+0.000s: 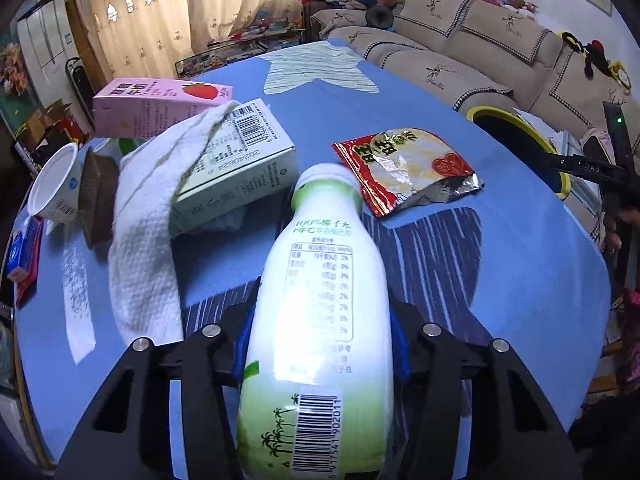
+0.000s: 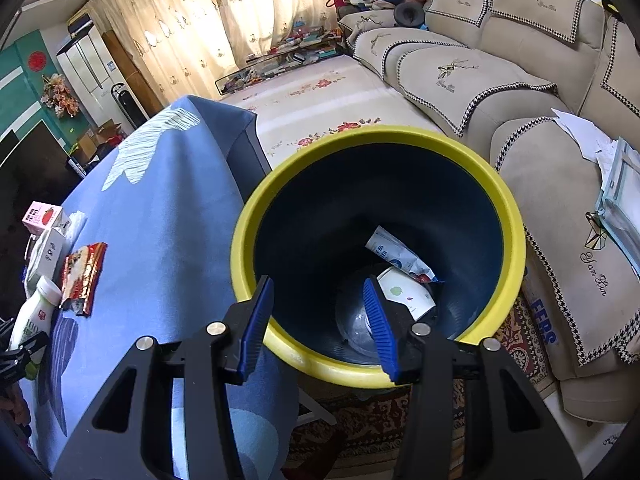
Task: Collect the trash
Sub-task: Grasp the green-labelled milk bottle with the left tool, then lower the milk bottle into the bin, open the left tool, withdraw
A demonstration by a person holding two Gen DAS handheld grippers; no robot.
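Observation:
My left gripper (image 1: 320, 344) is shut on a white and green coconut-water bottle (image 1: 320, 300), held over the blue table (image 1: 500, 280); the bottle also shows in the right wrist view (image 2: 34, 312). A red snack wrapper (image 1: 404, 168) lies just beyond the bottle's cap. A pale green carton (image 1: 240, 168) under a white paper towel (image 1: 140, 240) lies to the left, with a pink strawberry carton (image 1: 160, 106) behind it. My right gripper (image 2: 320, 320) is open and empty above the yellow-rimmed dark bin (image 2: 516, 240), which holds several wrappers (image 2: 400, 256).
A white yogurt cup (image 1: 52, 184) and a brown paper cup (image 1: 98, 196) lie at the table's left edge, by a blue and red packet (image 1: 22, 256). The bin (image 1: 492, 114) stands off the table's right side. A beige sofa (image 2: 480, 80) runs behind it.

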